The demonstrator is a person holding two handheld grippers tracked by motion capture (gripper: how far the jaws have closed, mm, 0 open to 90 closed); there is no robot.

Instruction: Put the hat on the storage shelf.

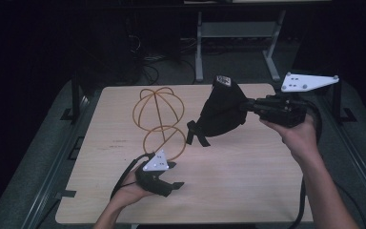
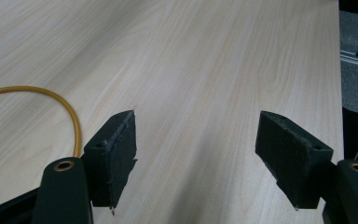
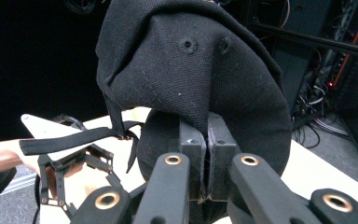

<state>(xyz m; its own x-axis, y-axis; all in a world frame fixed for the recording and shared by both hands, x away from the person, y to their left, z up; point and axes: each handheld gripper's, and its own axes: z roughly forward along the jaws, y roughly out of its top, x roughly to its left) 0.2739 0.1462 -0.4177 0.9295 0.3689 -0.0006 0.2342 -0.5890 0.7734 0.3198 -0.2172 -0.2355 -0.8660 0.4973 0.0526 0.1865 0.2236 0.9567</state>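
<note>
Above the table (image 1: 248, 181) our right gripper (image 1: 250, 106) clamps the black cap (image 1: 221, 112); next, seat it on the wire stand (image 1: 158, 119), left gripper (image 1: 171, 183) open.

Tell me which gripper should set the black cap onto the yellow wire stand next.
Right, probably. The right gripper is shut on the black cap, held above the table beside the yellow wire stand. The left gripper rests open and empty near the stand's base.
</note>
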